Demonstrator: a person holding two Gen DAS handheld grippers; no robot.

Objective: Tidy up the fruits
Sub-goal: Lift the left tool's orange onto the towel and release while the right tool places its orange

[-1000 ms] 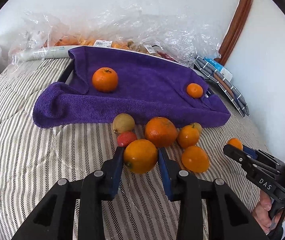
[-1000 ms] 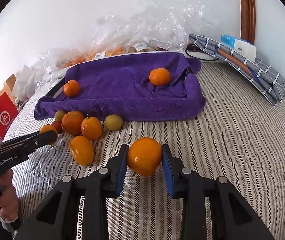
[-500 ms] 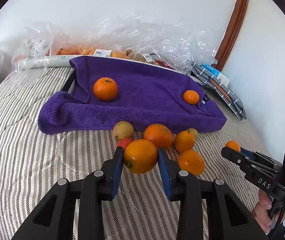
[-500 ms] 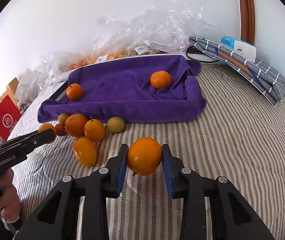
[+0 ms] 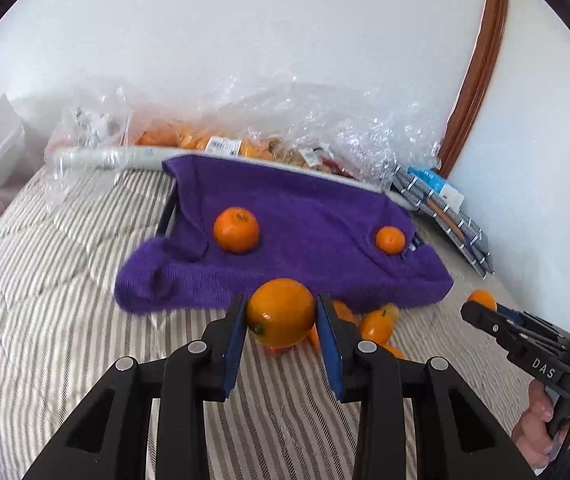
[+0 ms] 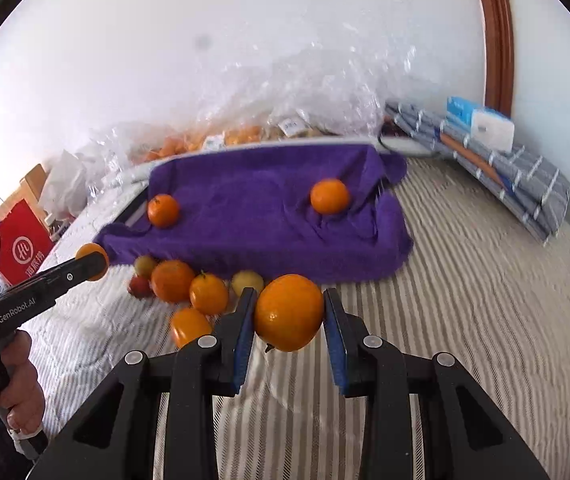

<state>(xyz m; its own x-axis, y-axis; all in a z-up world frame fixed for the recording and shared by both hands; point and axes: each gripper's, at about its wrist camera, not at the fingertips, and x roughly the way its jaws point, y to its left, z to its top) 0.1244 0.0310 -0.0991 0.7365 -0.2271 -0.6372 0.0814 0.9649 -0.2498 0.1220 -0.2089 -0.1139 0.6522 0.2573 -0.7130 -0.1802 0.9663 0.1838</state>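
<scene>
My left gripper (image 5: 281,314) is shut on an orange (image 5: 281,311), held above the striped bed. My right gripper (image 6: 288,312) is shut on another orange (image 6: 288,311), also lifted. Ahead lies a tray draped with a purple towel (image 5: 305,248) (image 6: 253,216). Two oranges rest on it, one at its left (image 5: 236,229) (image 6: 163,210) and one at its right (image 5: 390,239) (image 6: 329,196). A cluster of loose fruit (image 6: 189,288) lies on the bed in front of the towel: oranges, a yellowish one and a small red one. In the left wrist view my held orange hides most of that cluster (image 5: 375,326).
Crumpled clear plastic bags (image 5: 305,128) with more fruit lie behind the tray against the white wall. Folded grey cloth and a blue-white box (image 6: 481,124) sit at the back right. A red bag (image 6: 21,244) stands at the left. The striped bedspread (image 6: 485,300) stretches to the right.
Both grippers have risen with their oranges, and the tray and loose fruit now sit lower and closer in both views. Both grips are unchanged.
</scene>
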